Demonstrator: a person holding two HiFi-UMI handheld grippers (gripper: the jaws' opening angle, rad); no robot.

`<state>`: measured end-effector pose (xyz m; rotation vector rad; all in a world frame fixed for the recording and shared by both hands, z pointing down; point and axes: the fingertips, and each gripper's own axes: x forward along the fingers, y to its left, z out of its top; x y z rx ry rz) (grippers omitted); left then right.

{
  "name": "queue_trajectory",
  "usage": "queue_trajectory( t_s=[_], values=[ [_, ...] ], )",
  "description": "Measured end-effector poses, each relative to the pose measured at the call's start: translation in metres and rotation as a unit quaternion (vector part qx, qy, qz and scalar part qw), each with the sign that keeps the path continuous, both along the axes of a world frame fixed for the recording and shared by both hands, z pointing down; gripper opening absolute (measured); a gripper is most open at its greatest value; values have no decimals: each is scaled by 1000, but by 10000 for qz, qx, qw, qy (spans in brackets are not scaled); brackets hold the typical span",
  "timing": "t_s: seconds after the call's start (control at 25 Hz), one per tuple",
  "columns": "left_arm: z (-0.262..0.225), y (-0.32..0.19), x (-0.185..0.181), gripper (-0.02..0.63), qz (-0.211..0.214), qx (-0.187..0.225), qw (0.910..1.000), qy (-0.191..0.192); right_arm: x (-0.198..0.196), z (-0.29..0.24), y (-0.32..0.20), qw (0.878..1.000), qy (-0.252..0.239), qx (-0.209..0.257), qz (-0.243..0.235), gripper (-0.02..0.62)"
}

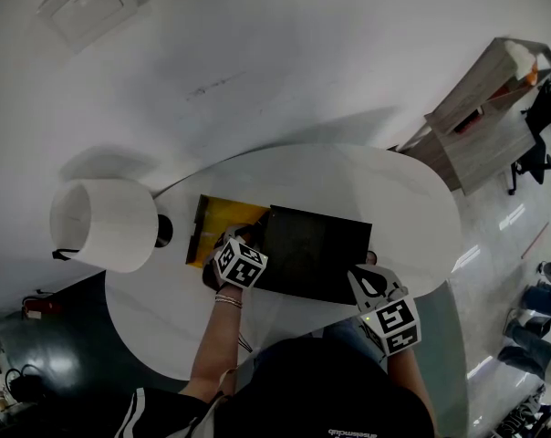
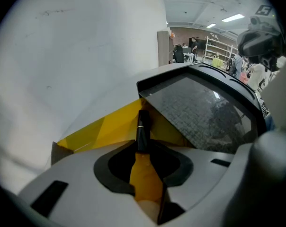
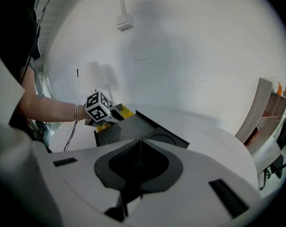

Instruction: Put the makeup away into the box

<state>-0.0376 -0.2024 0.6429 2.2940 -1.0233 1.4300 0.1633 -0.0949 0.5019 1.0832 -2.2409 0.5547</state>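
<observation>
Step in hand: placing. The left gripper [image 2: 143, 147] points steeply down into the open end of the box [image 2: 93, 131], jaws nearly closed on a slim black makeup tube [image 2: 142, 128] with a gold band. The tube sticks out past the jaw tips and hangs over the yellow interior. Whether its far end touches the box floor, I cannot tell.

The dark lid [image 2: 200, 112] slants across most of the box, so only the yellow end near the left gripper is exposed (hinged or merely laid over, not clear from here). The tube's tip sits just beside the lid's near edge.

The right gripper [image 3: 140, 144] has its jaws together and nothing between them. It waits at the near edge of the white table [image 1: 348, 172], on the lid's other side, apart from the box.

A white-shaded lamp [image 1: 107, 224] stands at the table's left end, near the box. No other loose makeup shows on the tabletop.

Judgement: the task looks close to done. The next move calls for lowering the tube clear of the lid edge, then parting the jaws so it drops flat inside. After that the lid probably needs closing, likely a job for the idle right gripper.
</observation>
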Motion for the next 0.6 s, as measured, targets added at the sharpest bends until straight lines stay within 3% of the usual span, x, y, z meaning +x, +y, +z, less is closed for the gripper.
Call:
queue_trajectory(
  t_s=[0.6],
  values=[
    [-25,8,-8,106,-385,195,9988,224,10,-4,5,9999,-39,141,-60,28]
  ],
)
